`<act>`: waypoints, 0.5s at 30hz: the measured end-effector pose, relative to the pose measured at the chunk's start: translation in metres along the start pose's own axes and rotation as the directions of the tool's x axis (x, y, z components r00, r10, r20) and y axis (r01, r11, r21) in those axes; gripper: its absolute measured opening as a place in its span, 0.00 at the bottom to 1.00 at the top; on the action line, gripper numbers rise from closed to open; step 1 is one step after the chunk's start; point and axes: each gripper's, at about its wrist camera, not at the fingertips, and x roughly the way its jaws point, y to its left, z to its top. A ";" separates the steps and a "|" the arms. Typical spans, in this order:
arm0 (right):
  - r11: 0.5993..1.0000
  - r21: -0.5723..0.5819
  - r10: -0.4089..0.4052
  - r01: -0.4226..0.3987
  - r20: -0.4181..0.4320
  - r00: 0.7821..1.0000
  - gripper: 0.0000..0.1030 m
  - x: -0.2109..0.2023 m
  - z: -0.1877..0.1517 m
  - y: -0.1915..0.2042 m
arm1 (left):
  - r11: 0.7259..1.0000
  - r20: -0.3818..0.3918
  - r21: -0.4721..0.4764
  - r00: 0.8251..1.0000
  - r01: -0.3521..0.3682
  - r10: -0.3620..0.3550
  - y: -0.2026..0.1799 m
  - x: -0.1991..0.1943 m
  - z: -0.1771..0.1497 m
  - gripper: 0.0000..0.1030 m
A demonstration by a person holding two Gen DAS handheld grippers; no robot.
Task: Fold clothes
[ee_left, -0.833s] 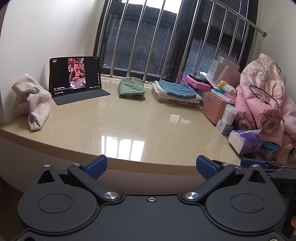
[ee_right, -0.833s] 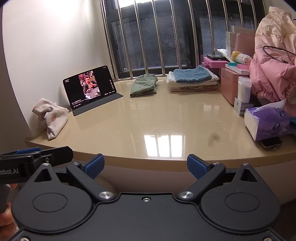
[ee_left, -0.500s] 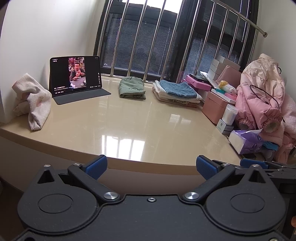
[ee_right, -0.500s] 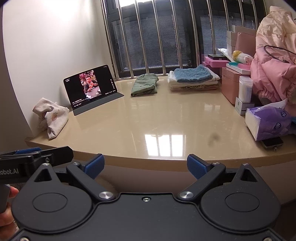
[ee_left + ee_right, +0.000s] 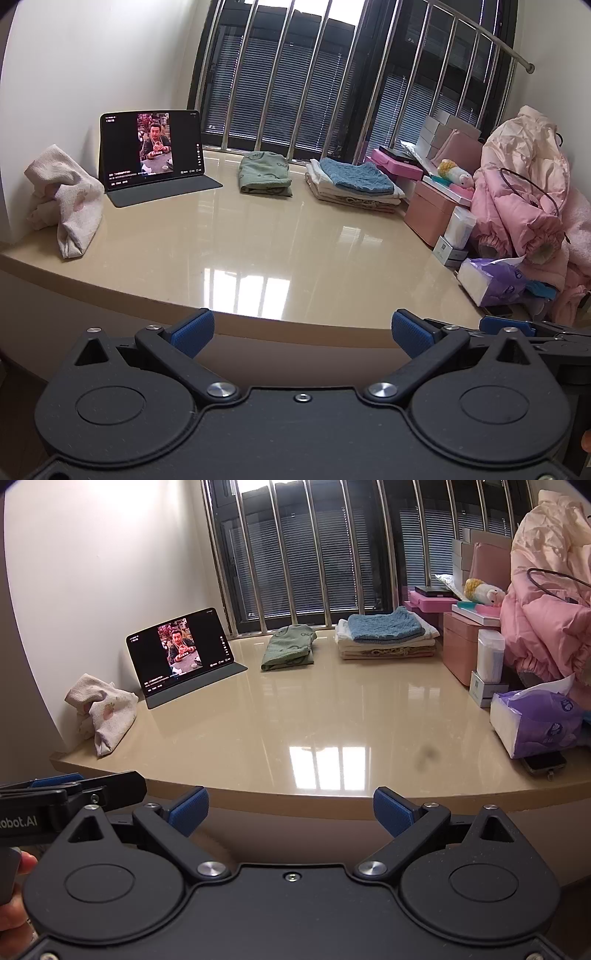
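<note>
Reaching for the crumpled cream floral cloth [image 5: 64, 201] at the far-left edge of the glossy beige stone counter [image 5: 258, 240] looks like the next step; it is the only unfolded garment there. Risk: the cloth lies against the wall and partly over the counter edge, so a one-sided pull could drag it off. The propped black tablet [image 5: 153, 147] stands just beside it; a wide sweep could tip it. The folded green garment [image 5: 264, 177] and blue-topped folded stack [image 5: 354, 182] sit near the window, well apart. Left gripper [image 5: 303, 332]: jaws fully spread, empty, touching nothing, short of the counter. Right gripper [image 5: 290, 810]: likewise spread wide, empty.
</note>
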 end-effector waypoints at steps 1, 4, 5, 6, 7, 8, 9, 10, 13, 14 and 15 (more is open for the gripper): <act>1.000 0.000 0.000 0.000 0.000 1.000 0.95 0.000 0.000 0.000 | 1.000 -0.001 0.000 1.000 0.000 0.000 0.000 0.000 0.000 1.00; 1.000 0.002 -0.001 0.001 -0.001 1.000 0.95 0.001 0.000 -0.001 | 1.000 -0.007 0.000 1.000 0.002 -0.002 0.001 0.003 0.000 1.00; 1.000 0.003 -0.001 0.001 -0.001 1.000 0.95 0.001 -0.001 -0.001 | 1.000 -0.008 0.000 1.000 0.002 -0.002 0.001 0.003 0.000 1.00; 1.000 0.003 -0.002 0.002 -0.002 1.000 0.95 0.001 -0.001 -0.001 | 1.000 -0.009 -0.001 1.000 0.002 -0.002 0.001 0.002 0.001 1.00; 1.000 0.003 -0.003 0.003 -0.003 1.000 0.95 0.002 -0.001 -0.001 | 1.000 -0.011 -0.002 1.000 0.002 -0.002 0.001 0.002 0.001 1.00; 1.000 0.003 -0.003 0.003 -0.003 1.000 0.95 0.002 -0.001 -0.001 | 1.000 -0.013 -0.003 1.000 0.003 -0.003 0.001 0.003 0.001 1.00; 1.000 0.003 -0.003 0.003 -0.003 1.000 0.95 0.002 -0.001 -0.001 | 1.000 -0.015 -0.005 1.000 0.003 -0.003 0.002 0.004 0.000 1.00; 1.000 0.003 -0.004 0.004 -0.004 1.000 0.95 0.001 -0.001 -0.001 | 1.000 -0.016 -0.006 1.000 0.004 -0.004 0.002 0.004 0.000 1.00; 1.000 0.003 -0.003 0.003 -0.006 1.000 0.95 0.002 -0.002 -0.001 | 1.000 -0.019 -0.008 1.000 0.002 -0.002 0.003 0.005 0.000 1.00; 1.000 0.003 -0.003 0.003 -0.007 1.000 0.95 0.002 -0.002 -0.001 | 1.000 -0.019 -0.008 1.000 0.001 -0.001 0.003 0.004 0.000 1.00; 1.000 0.003 -0.002 0.002 -0.008 1.000 0.95 0.003 -0.002 -0.001 | 1.000 -0.019 -0.009 1.000 0.000 0.000 0.004 0.004 0.000 1.00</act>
